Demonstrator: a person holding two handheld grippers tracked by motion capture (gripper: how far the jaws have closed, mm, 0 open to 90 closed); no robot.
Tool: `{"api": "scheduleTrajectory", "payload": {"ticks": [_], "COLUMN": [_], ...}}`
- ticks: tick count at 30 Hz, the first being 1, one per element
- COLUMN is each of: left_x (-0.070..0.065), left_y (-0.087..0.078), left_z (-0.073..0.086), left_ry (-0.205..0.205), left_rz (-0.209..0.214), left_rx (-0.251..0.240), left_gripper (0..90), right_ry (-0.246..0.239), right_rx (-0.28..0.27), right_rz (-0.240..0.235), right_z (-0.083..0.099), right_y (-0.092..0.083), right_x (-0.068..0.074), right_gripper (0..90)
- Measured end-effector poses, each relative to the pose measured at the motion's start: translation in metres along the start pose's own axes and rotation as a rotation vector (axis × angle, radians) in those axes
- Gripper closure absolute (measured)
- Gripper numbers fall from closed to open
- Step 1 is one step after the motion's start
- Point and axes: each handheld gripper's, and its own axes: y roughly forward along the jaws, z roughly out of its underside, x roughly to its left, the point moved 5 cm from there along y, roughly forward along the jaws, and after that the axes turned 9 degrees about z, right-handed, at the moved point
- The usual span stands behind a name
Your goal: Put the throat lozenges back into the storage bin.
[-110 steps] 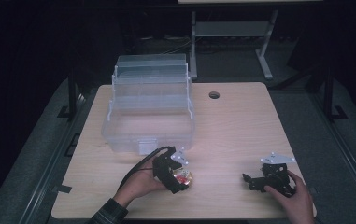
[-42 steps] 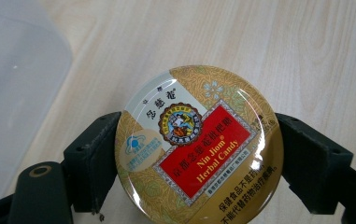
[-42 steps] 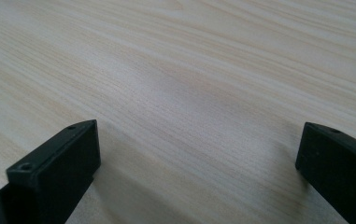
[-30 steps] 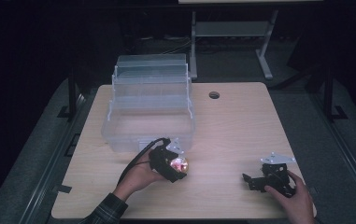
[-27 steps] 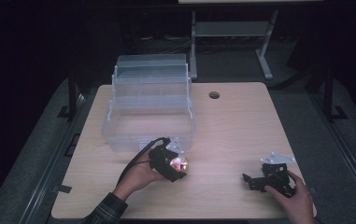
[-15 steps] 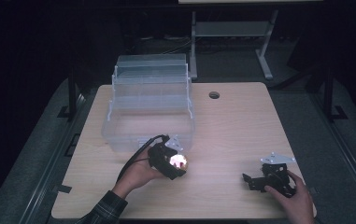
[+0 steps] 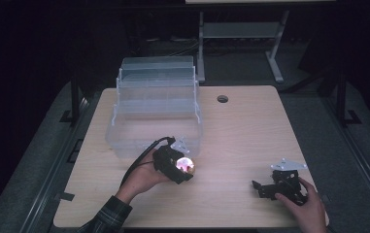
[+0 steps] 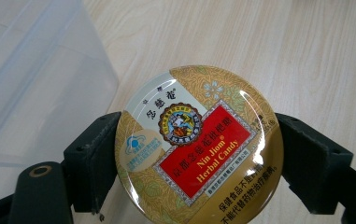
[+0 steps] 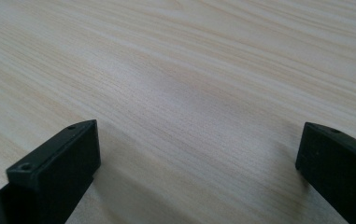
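Observation:
A round gold candy tin with a red "Nin Jiom Herbal Candy" label sits clamped between the two black jaws of my left gripper. In the high view the left gripper holds the tin just above the table, close to the front wall of a clear plastic bin. My right gripper rests near the table's front right, jaws wide apart. In the right gripper view its jaws frame bare wood, with the gripper holding nothing.
The clear bin's corner lies at the left of the left gripper view. The wooden table has a round cable hole at the back. A metal stand is behind the table.
My left gripper has carried the tin up and back from the front of the table toward the bin's front wall. The right gripper has stayed where it was.

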Motion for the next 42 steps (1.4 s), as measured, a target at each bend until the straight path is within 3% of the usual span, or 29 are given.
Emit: {"api": "scheduleTrajectory", "payload": {"ticks": [27,42], "left_x": [0.006,0.013], "left_y": [-0.027,-0.045], "left_z": [-0.013,-0.02], "left_ry": [0.007,-0.021], "left_rz": [-0.026,-0.046], "left_rx": [-0.025,-0.057], "left_gripper": [19.5,19.5], "right_ry": [0.0,0.0], "right_rx": [0.0,-0.001], "right_rz": [-0.002,0.0], "right_z": [0.0,0.0], "right_y": [0.0,0.0], "right_x": [0.0,0.0], "right_gripper": [0.0,0.0]}}
